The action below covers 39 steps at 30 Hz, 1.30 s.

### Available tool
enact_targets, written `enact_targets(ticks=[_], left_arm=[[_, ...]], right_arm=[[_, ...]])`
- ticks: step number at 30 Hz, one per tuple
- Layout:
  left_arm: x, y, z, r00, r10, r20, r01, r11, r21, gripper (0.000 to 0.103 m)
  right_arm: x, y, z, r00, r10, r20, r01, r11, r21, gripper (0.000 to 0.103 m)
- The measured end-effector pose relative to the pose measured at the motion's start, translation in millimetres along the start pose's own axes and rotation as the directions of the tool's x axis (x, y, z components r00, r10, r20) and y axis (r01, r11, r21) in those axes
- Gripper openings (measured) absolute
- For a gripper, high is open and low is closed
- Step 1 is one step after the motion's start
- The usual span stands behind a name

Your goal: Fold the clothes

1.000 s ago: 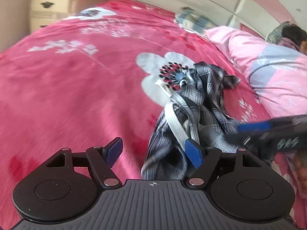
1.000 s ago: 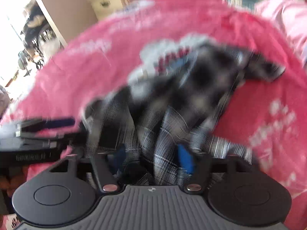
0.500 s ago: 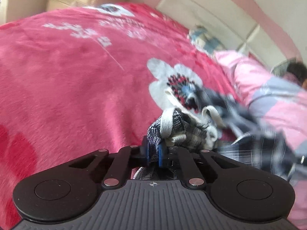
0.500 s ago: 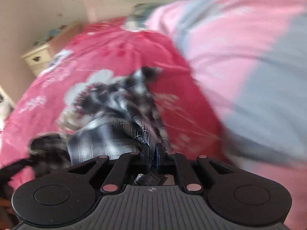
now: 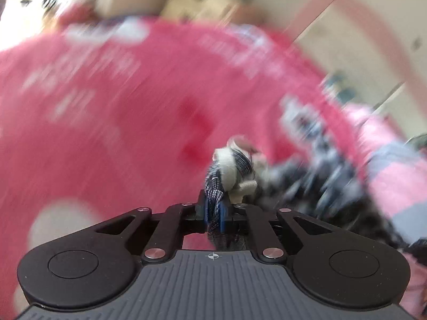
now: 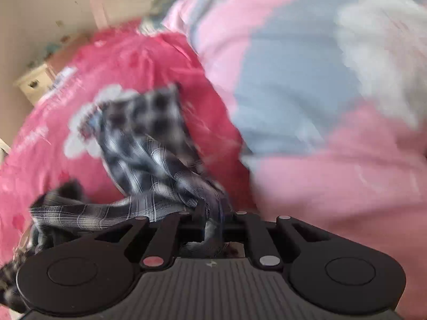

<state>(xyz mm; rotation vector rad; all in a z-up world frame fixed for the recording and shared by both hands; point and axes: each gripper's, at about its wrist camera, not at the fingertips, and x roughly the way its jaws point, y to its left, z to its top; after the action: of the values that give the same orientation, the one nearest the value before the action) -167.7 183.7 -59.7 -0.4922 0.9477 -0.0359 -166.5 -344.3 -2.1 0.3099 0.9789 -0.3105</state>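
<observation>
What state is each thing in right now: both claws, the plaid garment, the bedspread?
Left claw: shut on the plaid garment.
Right claw: shut on the plaid garment.
Plaid garment: unfolded, bunched, pinched at two places.
Red bedspread: spread flat under the garment.

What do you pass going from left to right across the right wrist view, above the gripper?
Cream nightstand → red floral bedspread → plaid garment, its near end pinched in the right gripper → pink and grey quilt.
</observation>
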Motion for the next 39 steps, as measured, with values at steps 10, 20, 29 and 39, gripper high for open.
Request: enact_targets(ticks=[10, 20, 29, 39], left_arm=[[-22, 19, -17, 1.000, 0.016, 0.025, -0.014, 0.996, -0.089, 0.072], [21, 50, -7, 0.994, -0.074, -0.081, 0.054, 0.973, -0.224, 0.074], [43, 60, -15, 0.984, -0.110, -0.142, 0.081, 0.978, -0.194, 0.066], [49, 56, -17, 0.991, -0.067, -0.113, 0.044, 0.981, -0.187, 0.037]], right_arm=[[-77, 77, -11, 0.903, 0.375, 0.208, -0.230, 0.833, -0.503, 0.061], [95, 257, 48, 0.756, 0.525, -0.392, -0.651, 0.532, -0.542, 0.073], [207, 292, 57, 0.592, 0.354, -0.724, -0.751, 0.568, -0.337, 0.077], [181, 290, 39, 0.629, 0.339, -0.699, -0.732, 0.560, -0.387, 0.021]])
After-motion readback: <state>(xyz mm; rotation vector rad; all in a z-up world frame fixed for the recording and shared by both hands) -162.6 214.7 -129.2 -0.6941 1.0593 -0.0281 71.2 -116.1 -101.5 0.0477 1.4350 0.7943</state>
